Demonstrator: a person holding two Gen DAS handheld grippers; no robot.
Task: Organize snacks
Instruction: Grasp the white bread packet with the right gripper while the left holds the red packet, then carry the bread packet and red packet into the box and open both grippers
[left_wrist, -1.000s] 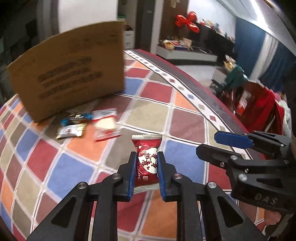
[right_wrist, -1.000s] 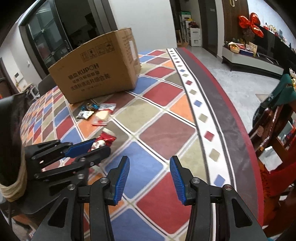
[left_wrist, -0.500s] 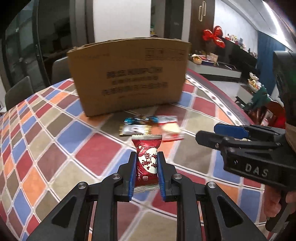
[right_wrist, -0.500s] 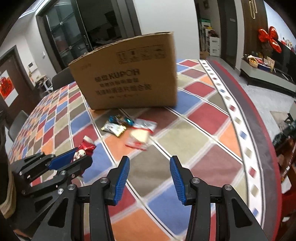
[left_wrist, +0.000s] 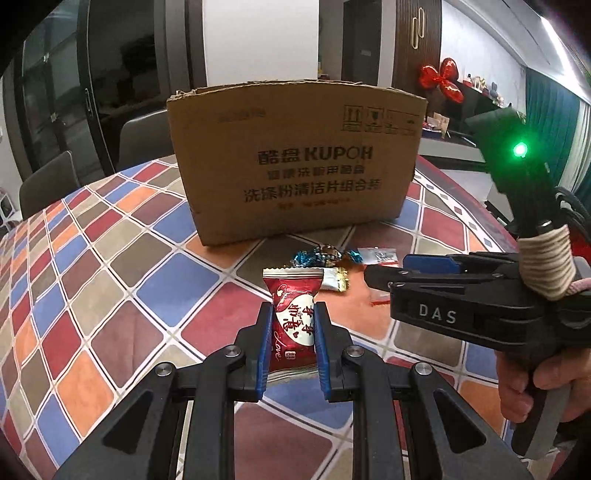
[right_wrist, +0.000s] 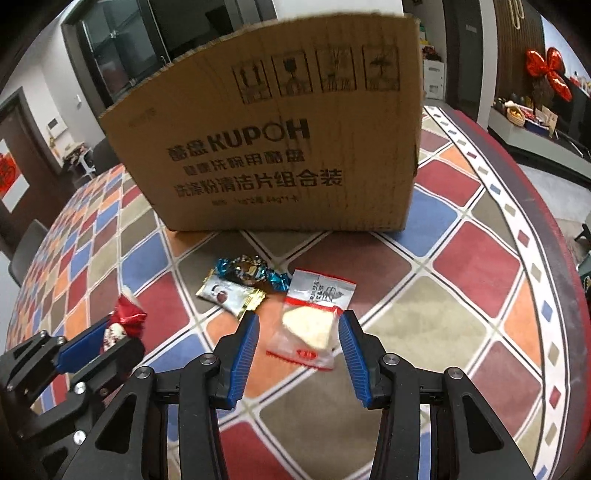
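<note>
Left gripper (left_wrist: 291, 341) pinched red candy (left_wrist: 292, 325); right gripper (right_wrist: 298, 350), spread, approached clear packet (right_wrist: 312, 317) at box's (right_wrist: 280, 147) six o'clock; boxing presumably followed.

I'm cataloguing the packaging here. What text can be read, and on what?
"KUPOH": cardboard box, above Chinese print and handling symbols.
"DAS": right gripper body.
"love": red candy, held in the left gripper.
Clear packet: print too blurred.
</note>
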